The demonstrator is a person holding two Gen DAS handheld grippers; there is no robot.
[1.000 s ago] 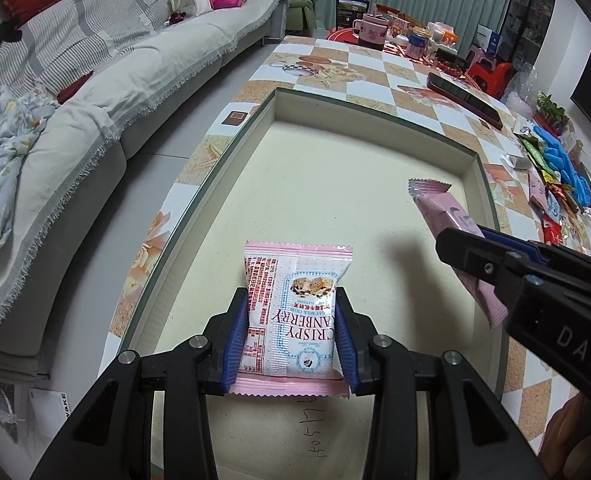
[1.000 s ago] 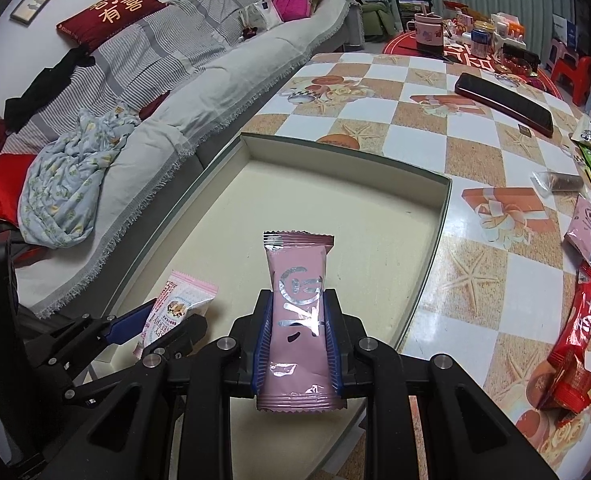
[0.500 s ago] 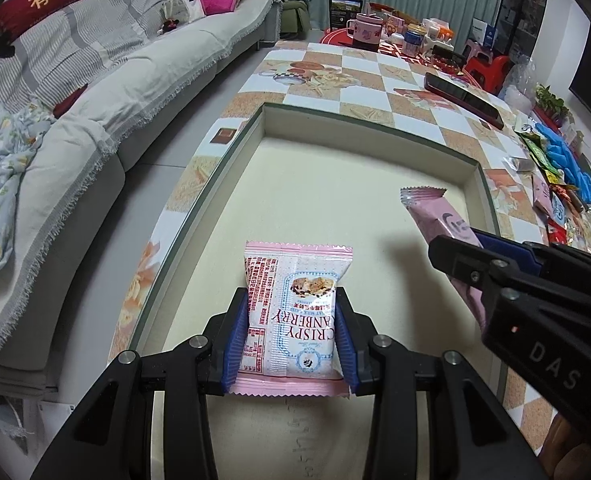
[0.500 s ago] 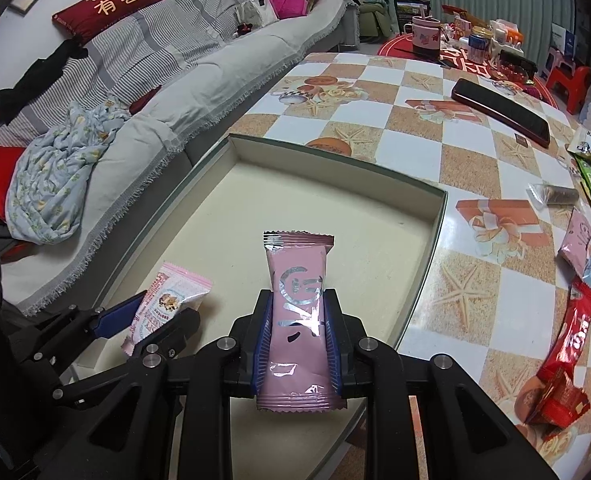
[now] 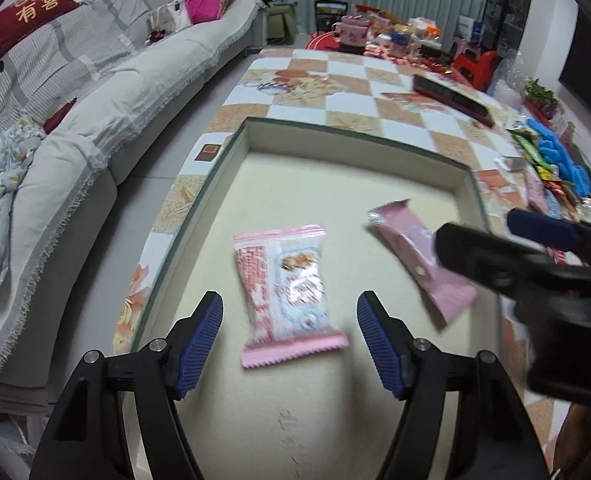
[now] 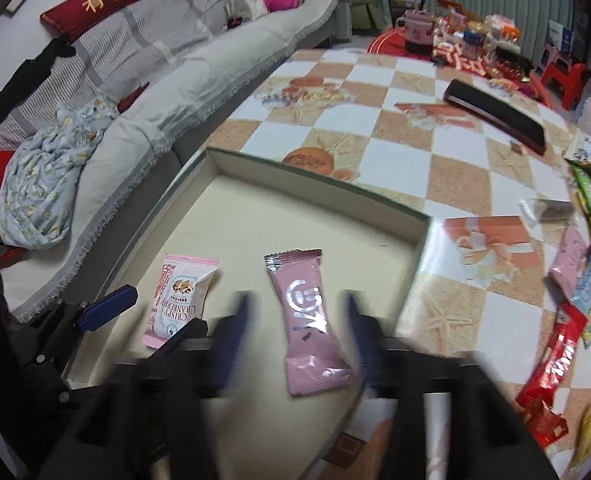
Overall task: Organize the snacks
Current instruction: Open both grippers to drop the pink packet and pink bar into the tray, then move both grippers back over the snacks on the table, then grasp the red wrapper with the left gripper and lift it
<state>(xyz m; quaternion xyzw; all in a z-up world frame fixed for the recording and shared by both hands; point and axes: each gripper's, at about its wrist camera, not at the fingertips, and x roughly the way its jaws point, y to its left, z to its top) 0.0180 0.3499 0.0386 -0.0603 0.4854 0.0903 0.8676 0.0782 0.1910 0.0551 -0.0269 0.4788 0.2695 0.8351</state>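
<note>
The checkered tabletop (image 6: 435, 148) carries a shallow cream tray (image 5: 355, 138). Both snacks are in it: the cranberry packet (image 5: 291, 292) and the pink bar (image 6: 311, 320), well apart, long axes running toward the far wall. The left claw (image 5: 289, 340) and right claw (image 6: 295, 332) are opening, each snack loose between its jaws. A careless withdrawal could clip and skew either wrapper.
</note>
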